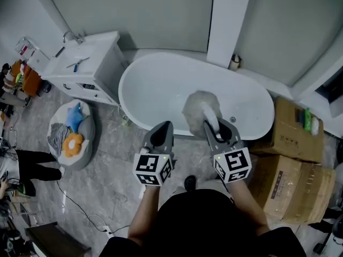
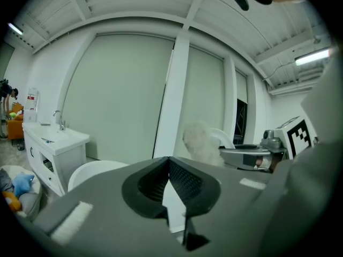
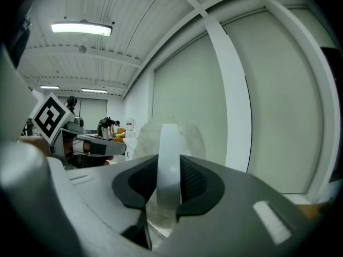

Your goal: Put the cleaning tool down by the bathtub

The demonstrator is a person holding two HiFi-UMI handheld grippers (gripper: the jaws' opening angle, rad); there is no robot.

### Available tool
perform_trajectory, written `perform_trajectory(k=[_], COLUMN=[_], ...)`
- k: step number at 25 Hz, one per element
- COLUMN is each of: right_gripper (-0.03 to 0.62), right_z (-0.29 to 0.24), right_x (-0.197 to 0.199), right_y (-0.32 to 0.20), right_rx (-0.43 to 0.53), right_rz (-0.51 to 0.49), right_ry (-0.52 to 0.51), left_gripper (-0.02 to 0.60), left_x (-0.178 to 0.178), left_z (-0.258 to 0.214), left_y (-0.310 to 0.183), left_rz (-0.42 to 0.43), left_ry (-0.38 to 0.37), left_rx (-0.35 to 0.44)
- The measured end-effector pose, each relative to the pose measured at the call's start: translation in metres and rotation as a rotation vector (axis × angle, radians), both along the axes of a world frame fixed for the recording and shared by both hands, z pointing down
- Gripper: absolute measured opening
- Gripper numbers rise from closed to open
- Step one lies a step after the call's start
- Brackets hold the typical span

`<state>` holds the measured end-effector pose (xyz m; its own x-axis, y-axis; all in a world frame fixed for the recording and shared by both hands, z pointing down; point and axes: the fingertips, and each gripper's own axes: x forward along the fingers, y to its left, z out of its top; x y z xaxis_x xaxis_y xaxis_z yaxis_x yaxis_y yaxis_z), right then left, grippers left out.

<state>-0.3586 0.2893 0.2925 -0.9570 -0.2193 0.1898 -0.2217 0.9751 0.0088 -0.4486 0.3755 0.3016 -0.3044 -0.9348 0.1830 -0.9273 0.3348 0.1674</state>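
Under the head camera lay a grey floor (image 1: pixel 107 170) with a marble-like pattern, and a thin cable (image 1: pixel 80 208) ran across it at the lower left. On this floor stood a white oval bathtub (image 1: pixel 161 84), close to pale walls and to a white pillar (image 1: pixel 228 20) behind its far rim. Left of the tub stood a white vanity cabinet (image 1: pixel 88 63) with a basin and a tap. Near the cabinet, a round grey cushion (image 1: pixel 69 135) carried blue and orange soft toys. Right of the tub, cardboard boxes (image 1: pixel 292 127) were stacked against each other.

The right gripper (image 1: pixel 220 127) was clenched on the white handle of the cleaning tool (image 1: pixel 202 107); in the right gripper view the handle stood upright between both pads. The fluffy round head of the tool hung above the inside of the bathtub, near its front rim, and it did not rest on the floor. The left gripper (image 1: pixel 163 126) was beside it over the front rim, with its jaws closed together at the tips and nothing between them.
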Motion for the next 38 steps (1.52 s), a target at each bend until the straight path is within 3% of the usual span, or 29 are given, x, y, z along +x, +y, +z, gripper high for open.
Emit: perform_trajectory(k=[17, 30, 38], right_gripper=[0.095, 0.095, 0.095], right_z=[0.011, 0.02, 0.028], right_x=[0.053, 0.148, 0.197], right_y=[-0.042, -0.116, -0.155], right_rx=[-0.009, -0.033, -0.053], right_rz=[0.168, 0.393, 0.479], right_ry=[0.022, 0.048, 0.052], left_gripper=[-0.003, -0.002, -0.002], left_x=[0.038, 0.123, 0.169], left_z=[0.011, 0.018, 0.026], left_y=[-0.055, -0.158, -0.207], left_rz=[0.155, 0.396, 0.485], left_ry=[0.009, 0.023, 0.031], left_rx=[-0.019, -0.032, -0.051])
